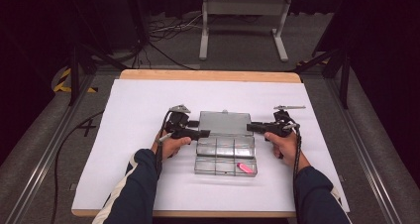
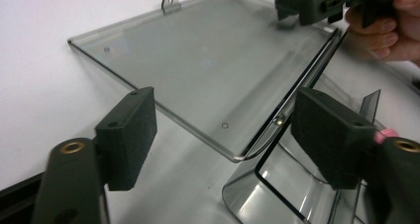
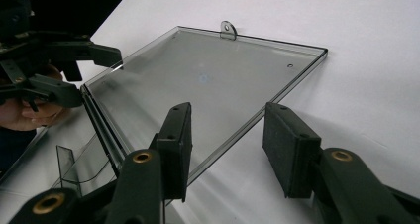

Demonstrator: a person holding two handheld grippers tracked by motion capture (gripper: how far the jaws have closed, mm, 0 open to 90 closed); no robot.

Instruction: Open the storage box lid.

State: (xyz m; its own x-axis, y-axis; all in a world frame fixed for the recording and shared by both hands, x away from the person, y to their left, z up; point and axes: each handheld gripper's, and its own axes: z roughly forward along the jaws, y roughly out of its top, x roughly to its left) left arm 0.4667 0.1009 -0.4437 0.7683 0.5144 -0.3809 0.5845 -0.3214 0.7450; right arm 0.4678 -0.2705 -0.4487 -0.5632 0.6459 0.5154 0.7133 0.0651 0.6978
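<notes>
The table (image 1: 124,135), covered in white, carries a clear box (image 1: 226,157) at its middle, and everything else is placed from that box. Its lid (image 1: 225,122) lies swung fully open on the far side, flat or nearly flat on the white cover, with a small hang tab at its far edge. The tray part, nearer the person, is split into compartments; a small pink thing (image 1: 244,167) sits in the near right one.

The left gripper (image 1: 202,133) is at the box's left edge, by the hinge line, its jaws spread wide with the lid's corner between them, pads not touching it. The right gripper (image 1: 252,127) mirrors it at the right edge; its jaws stand apart either side of the lid's right edge, with no pad seen pressing.

The step in hand looks like the end of opening the box, lid just released. Next would likely be reaching into a compartment, perhaps for the pink thing, which calls for one gripper to come toward the near side and tip down.
</notes>
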